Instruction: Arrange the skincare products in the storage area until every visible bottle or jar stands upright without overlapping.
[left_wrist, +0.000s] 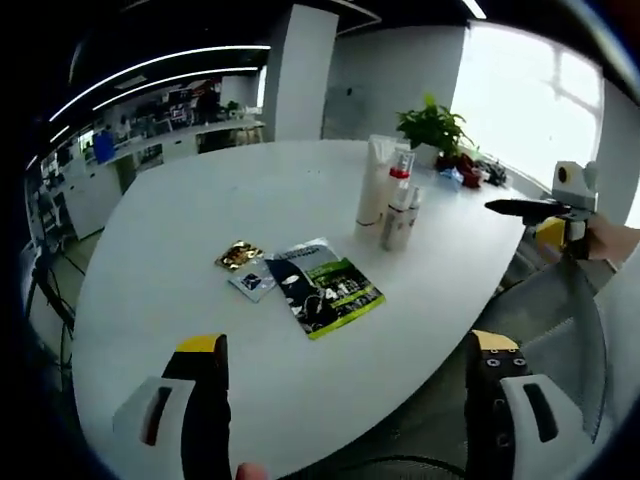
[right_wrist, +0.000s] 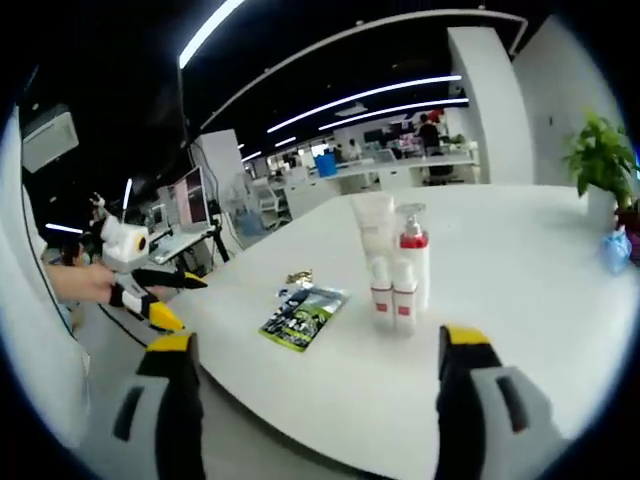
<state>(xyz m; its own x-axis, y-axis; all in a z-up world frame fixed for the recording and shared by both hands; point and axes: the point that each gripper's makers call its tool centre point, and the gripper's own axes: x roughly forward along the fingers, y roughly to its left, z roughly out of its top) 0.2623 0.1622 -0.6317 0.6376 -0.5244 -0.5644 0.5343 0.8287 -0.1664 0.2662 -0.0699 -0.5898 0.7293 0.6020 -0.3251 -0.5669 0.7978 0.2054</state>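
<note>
Though its cover is printed, the booklet (left_wrist: 325, 287) stays unreadable.

Smooth white table (left_wrist: 200, 230), glossy sachets (left_wrist: 322, 285)

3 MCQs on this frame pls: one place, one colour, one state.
1. Where does the booklet lie?
A. on the white table
B. on the floor
C. in the plant pot
2. What colour bands mark the small bottles?
A. blue
B. red
C. yellow
3. How do the bottles stand?
A. tipped over
B. stacked
C. upright in a tight cluster

Key: 1 A, it lies flat on the tabletop beside the sachets; 2 B, red bands show near their bases; 3 C, all stand upright, close together.
</note>
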